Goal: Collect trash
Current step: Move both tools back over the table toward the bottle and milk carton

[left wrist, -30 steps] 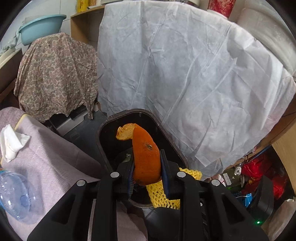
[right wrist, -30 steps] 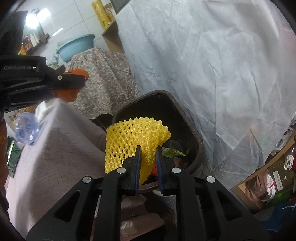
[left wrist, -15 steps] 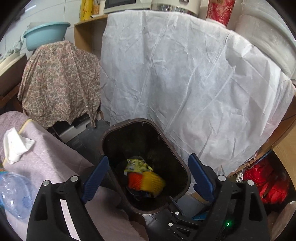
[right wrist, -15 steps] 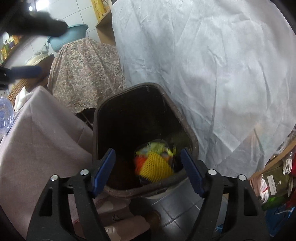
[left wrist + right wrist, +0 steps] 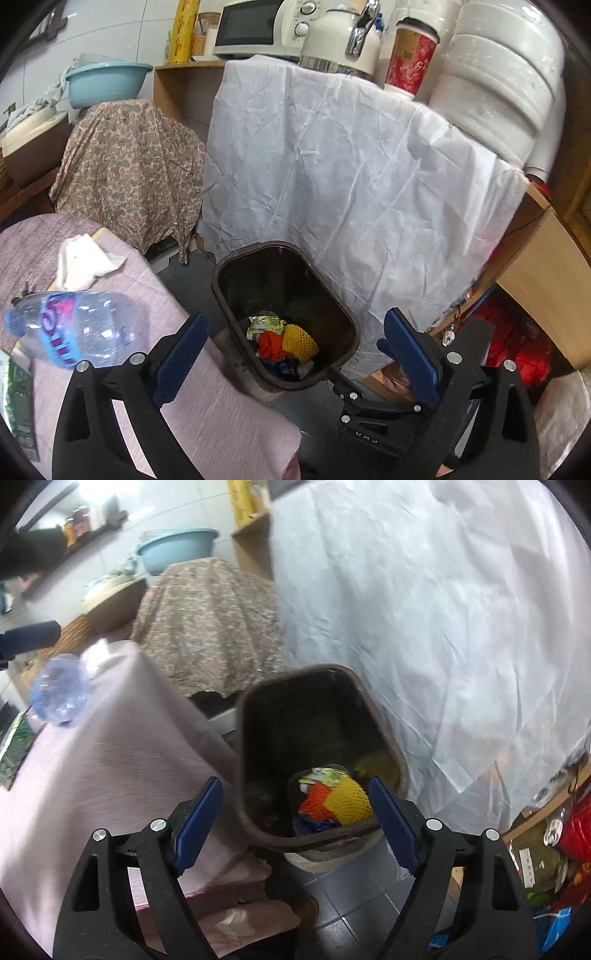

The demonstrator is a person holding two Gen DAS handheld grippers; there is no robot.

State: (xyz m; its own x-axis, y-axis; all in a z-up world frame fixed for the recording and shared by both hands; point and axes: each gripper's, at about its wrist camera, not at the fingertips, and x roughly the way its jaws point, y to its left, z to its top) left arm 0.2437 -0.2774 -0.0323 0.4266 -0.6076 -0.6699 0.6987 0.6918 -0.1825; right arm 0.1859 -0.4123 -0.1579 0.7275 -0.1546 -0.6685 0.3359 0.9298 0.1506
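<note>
Bottle [image 5: 74,328] first, at far left of the left wrist view: we see a clear plastic water bottle lying on its side on the pink-covered table [image 5: 207,413], long axis running left to right, cap end pointing left. Just behind it rests a crumpled white tissue [image 5: 83,262]. Moving right, we note the left gripper [image 5: 295,354] with jaws spread wide and nothing between them, poised above the brown trash bin [image 5: 221,295] that stands on the floor beside the table edge. Inside the bin lie a yellow foam net [image 5: 299,339], an orange piece [image 5: 269,345] and wrappers. In the right wrist view, the right gripper [image 5: 295,823] is likewise fully apart and empty over the same bin [image 5: 243,738].

We judge the deposit step complete for these items. The next move calls for returning to the table; we would approach the bottle across its long axis, closing on the mid-body.
</note>
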